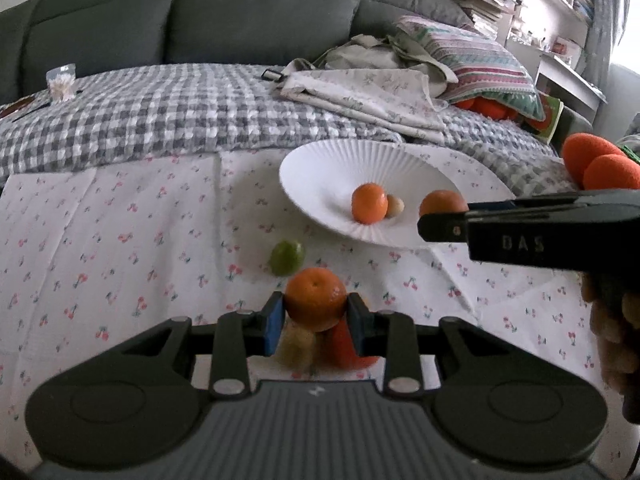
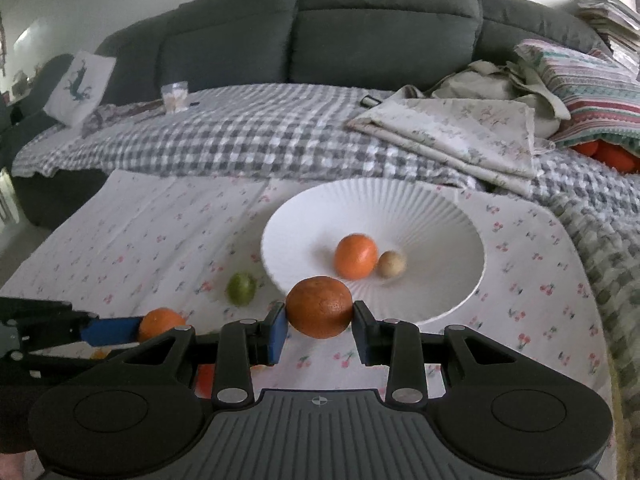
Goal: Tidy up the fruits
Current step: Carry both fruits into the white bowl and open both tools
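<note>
My left gripper (image 1: 316, 314) is shut on a tangerine (image 1: 316, 298), held just above the cherry-print cloth (image 1: 120, 240). Under it lie a yellowish fruit (image 1: 297, 346) and a red-orange one (image 1: 345, 348), both partly hidden. A green lime (image 1: 286, 257) sits ahead on the cloth. My right gripper (image 2: 320, 320) is shut on a darker orange (image 2: 320, 307) at the near rim of the white fluted bowl (image 2: 460, 216). The bowl holds one orange (image 2: 356, 256) and a small tan fruit (image 2: 392, 265). The left wrist view shows the right gripper (image 1: 436, 220) from the side.
A grey sofa (image 2: 360, 28) with a checked blanket (image 2: 240, 136) stands behind the table. Folded floral cloth (image 2: 452, 128) and a striped pillow (image 2: 592, 92) lie at the right. A small jar (image 2: 175, 97) stands at the back left. Orange plush shapes (image 1: 596, 160) sit at the right edge.
</note>
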`<action>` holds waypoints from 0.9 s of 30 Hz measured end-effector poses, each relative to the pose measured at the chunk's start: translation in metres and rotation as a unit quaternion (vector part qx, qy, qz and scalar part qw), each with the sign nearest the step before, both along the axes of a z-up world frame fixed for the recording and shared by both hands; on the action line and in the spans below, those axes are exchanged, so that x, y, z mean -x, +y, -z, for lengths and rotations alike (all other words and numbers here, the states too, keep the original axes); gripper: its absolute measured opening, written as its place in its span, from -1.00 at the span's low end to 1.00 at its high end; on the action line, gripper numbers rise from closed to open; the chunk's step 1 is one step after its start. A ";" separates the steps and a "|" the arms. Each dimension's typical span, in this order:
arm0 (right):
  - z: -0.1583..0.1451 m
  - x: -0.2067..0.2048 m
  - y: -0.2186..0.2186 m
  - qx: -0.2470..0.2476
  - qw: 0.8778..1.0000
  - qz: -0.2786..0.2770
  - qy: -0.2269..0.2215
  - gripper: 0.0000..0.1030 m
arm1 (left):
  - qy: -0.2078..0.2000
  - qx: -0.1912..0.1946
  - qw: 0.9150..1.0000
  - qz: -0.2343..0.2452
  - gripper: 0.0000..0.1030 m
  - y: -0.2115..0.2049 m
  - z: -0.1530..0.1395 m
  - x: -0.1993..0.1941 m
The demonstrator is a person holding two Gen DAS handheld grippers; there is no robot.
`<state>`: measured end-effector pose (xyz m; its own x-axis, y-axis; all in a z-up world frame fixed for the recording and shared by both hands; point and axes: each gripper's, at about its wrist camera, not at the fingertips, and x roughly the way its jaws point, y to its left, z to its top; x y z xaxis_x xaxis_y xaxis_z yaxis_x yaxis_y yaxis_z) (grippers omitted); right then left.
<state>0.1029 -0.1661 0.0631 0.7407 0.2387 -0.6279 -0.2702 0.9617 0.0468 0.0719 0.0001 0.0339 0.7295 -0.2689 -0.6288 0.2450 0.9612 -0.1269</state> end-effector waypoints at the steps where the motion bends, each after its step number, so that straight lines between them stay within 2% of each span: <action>1: -0.001 -0.003 -0.002 -0.001 1.000 0.002 -0.002 -0.35 | -0.003 0.001 1.000 0.002 -0.39 -0.002 -0.001 -0.003; 13: 0.001 -0.041 -0.024 -0.003 1.000 0.026 0.000 -0.36 | -0.042 0.001 0.999 0.016 -0.39 -0.035 -0.013 -0.047; 27: 0.033 -0.075 -0.039 0.017 0.998 0.048 0.031 -0.35 | -0.034 -0.035 0.998 0.029 -0.39 -0.063 0.016 -0.093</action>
